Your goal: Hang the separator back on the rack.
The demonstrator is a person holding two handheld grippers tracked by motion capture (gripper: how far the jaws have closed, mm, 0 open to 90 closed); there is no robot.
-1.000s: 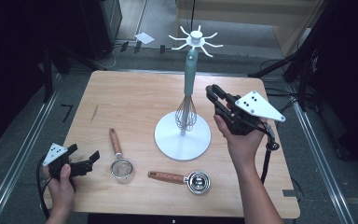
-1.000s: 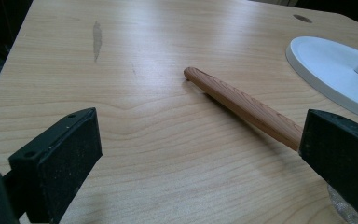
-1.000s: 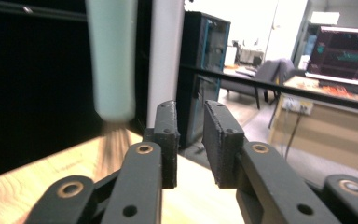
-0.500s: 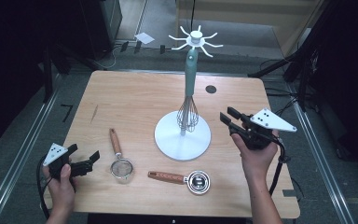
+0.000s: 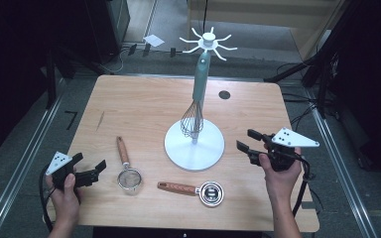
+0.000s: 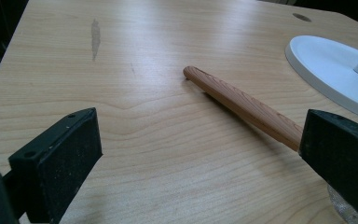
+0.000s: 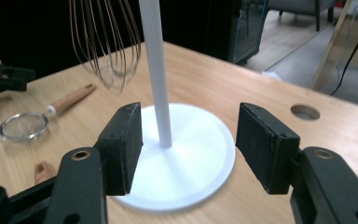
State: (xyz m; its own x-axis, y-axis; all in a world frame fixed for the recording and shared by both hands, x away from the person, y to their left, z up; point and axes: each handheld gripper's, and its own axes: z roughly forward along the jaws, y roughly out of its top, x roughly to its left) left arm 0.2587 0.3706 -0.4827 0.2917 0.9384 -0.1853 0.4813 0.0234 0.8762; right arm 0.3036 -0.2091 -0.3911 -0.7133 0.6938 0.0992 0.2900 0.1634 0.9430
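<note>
A white stand (image 5: pixel 194 148) rises from the middle of the table, and a teal-handled whisk (image 5: pixel 200 79) hangs from its hooks. My right gripper (image 5: pixel 246 139) hovers low to the right of the stand's base. Its jaws have just been opening and nothing is between them. In the right gripper view the gripper (image 7: pixel 191 126) faces the stand's pole (image 7: pixel 158 93) and the whisk's wires (image 7: pixel 105 42). My left gripper (image 5: pixel 89 162) rests open at the table's front left. In its own view the left gripper (image 6: pixel 200 140) points at the strainer's wooden handle (image 6: pixel 242 105).
A small mesh strainer (image 5: pixel 128 177) lies left of the stand's base. In front of the base lies a metal measuring cup (image 5: pixel 211 192) with a wooden handle. A round hole (image 5: pixel 224 94) sits in the table's far right. The table's right edge is close behind my right hand.
My right gripper has moved down and to the right, away from the whisk, and its jaws have opened. The whisk stays hanging on the stand. The left gripper has not moved.
</note>
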